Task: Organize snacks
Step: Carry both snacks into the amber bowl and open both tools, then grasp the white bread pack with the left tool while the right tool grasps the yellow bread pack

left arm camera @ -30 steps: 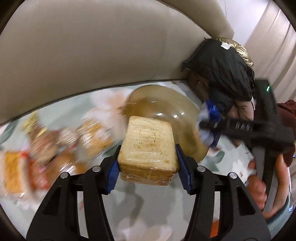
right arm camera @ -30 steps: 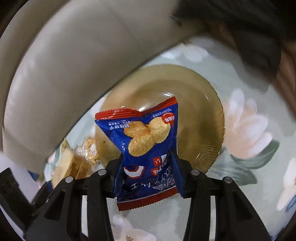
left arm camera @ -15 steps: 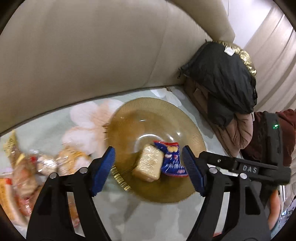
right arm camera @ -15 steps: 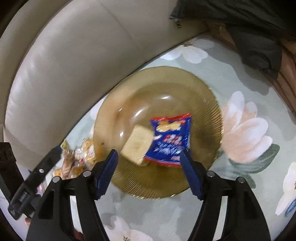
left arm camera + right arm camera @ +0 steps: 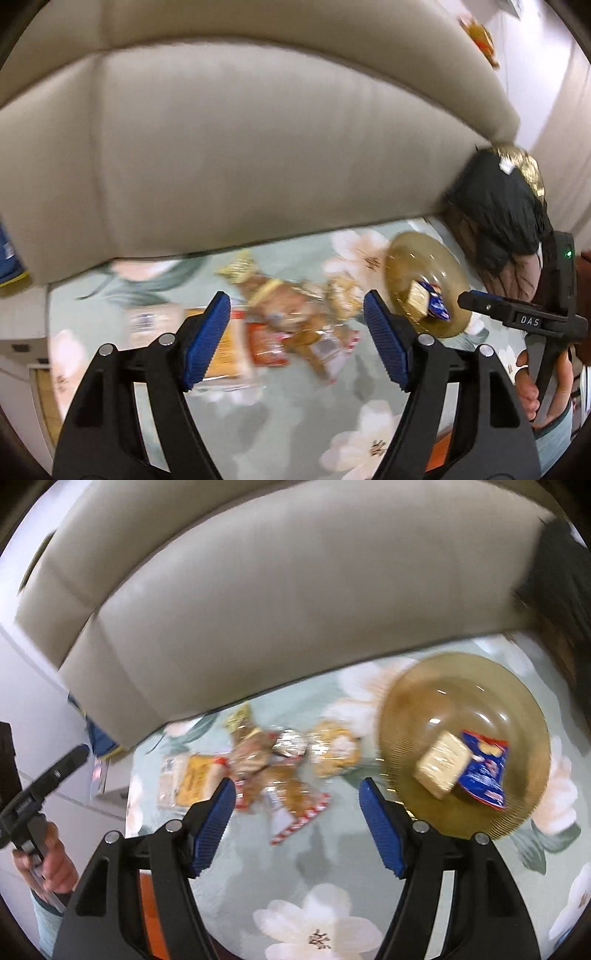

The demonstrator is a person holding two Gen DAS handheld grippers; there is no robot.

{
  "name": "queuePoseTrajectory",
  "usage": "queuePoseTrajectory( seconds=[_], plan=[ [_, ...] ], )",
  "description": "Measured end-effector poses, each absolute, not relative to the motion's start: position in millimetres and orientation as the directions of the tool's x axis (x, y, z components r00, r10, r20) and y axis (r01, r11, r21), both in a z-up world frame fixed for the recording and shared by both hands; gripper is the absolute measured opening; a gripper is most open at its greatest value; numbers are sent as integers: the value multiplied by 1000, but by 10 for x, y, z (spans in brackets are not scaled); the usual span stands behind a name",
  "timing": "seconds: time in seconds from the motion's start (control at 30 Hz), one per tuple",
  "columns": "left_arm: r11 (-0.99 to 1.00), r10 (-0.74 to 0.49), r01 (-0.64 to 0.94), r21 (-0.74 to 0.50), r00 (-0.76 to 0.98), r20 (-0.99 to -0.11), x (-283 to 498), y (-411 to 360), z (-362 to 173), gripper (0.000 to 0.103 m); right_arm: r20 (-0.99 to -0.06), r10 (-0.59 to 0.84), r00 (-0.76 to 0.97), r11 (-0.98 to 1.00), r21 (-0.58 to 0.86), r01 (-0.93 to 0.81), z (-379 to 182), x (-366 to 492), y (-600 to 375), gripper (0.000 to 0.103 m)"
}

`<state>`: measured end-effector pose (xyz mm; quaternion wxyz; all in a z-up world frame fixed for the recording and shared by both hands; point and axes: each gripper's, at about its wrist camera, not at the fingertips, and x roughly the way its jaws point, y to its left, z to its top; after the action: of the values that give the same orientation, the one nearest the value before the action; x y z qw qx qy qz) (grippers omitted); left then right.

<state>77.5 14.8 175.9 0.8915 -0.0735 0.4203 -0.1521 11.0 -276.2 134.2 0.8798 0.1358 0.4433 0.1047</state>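
An amber glass plate [image 5: 424,701] [image 5: 406,251] sits on the floral tabletop at the right. In it lie a wrapped tan cake slice [image 5: 441,764] [image 5: 416,299] and a blue snack packet [image 5: 484,771] [image 5: 437,308]. Left of the plate lies a blurred pile of wrapped snacks [image 5: 266,771] [image 5: 291,317]. My left gripper [image 5: 297,336] is open and empty above the pile. My right gripper [image 5: 297,823] is open and empty too, above the pile's near edge, left of the plate. The right gripper's body [image 5: 517,317] shows at the right of the left wrist view.
A beige sofa back [image 5: 277,609] [image 5: 240,147] runs along the table's far edge. A dark bag [image 5: 495,214] lies beyond the plate at the right. A person's hand [image 5: 55,860] holds the left gripper's handle at the left. Floral cloth [image 5: 314,923] covers the near table.
Both grippers let go of their snacks, which now lie in the plate. Both then pulled back and swung left, so the snack pile now sits between their open fingers.
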Motion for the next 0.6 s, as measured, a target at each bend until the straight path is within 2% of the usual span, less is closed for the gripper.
queuePoseTrajectory(
  seconds=[0.17,0.3,0.4,0.47,0.5,0.6],
  plan=[
    [958,-268,105,-266,654,-707,574,873,1799,75,-750,316,581,944,308,-116,1380,110,-2241,69],
    [971,-183,2,-240,657,-732,571,1245,1532,74,-782,334,526,941,309,-140,1106,221,-1800,69],
    [976,-116,-75,-206,624,-773,654,1438,1128,74,-811,373,451,927,344,-147,768,394,-1431,70],
    [973,-82,-128,-190,578,-812,740,1504,751,72,-834,383,396,924,350,-157,515,569,-1132,77],
    [970,-82,-143,-197,569,-818,747,1542,640,71,-842,382,381,924,346,-162,441,633,-1028,83],
    [943,-119,-199,-268,549,-827,741,1677,268,71,-872,362,330,931,324,-166,183,889,-648,85]
  ],
)
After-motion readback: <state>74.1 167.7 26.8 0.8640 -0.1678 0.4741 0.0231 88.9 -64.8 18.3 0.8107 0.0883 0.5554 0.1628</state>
